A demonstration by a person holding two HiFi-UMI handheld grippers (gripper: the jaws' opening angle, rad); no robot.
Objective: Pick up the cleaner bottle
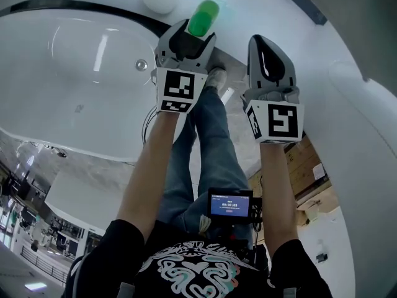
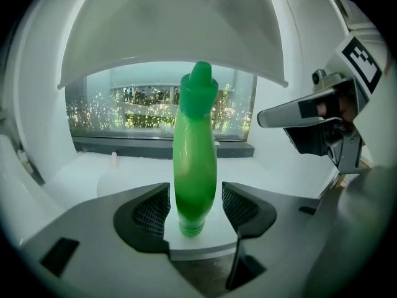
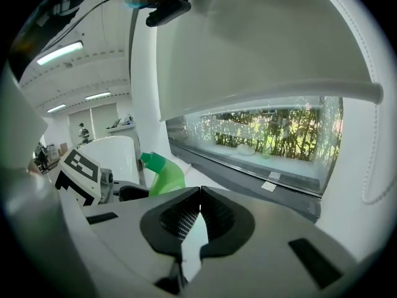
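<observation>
A green cleaner bottle (image 2: 195, 160) stands upright on the white ledge (image 2: 205, 238) between the jaws of my left gripper (image 2: 195, 207). A thin gap shows on each side, so the pads are not touching it and the gripper is open. In the head view the bottle (image 1: 203, 17) pokes out just beyond the left gripper (image 1: 186, 39). My right gripper (image 1: 265, 48) hovers beside it to the right, apart from the bottle. In its own view the right gripper (image 3: 198, 194) is shut and empty, with the bottle (image 3: 162, 174) off to its left.
A white bathtub (image 1: 74, 54) with a metal knob (image 1: 141, 64) lies left of the ledge. A wide window (image 2: 136, 110) runs behind the ledge. A small white bottle (image 2: 113, 160) stands at the back left. Below are the person's jeans (image 1: 211, 141) and a screen (image 1: 229, 205).
</observation>
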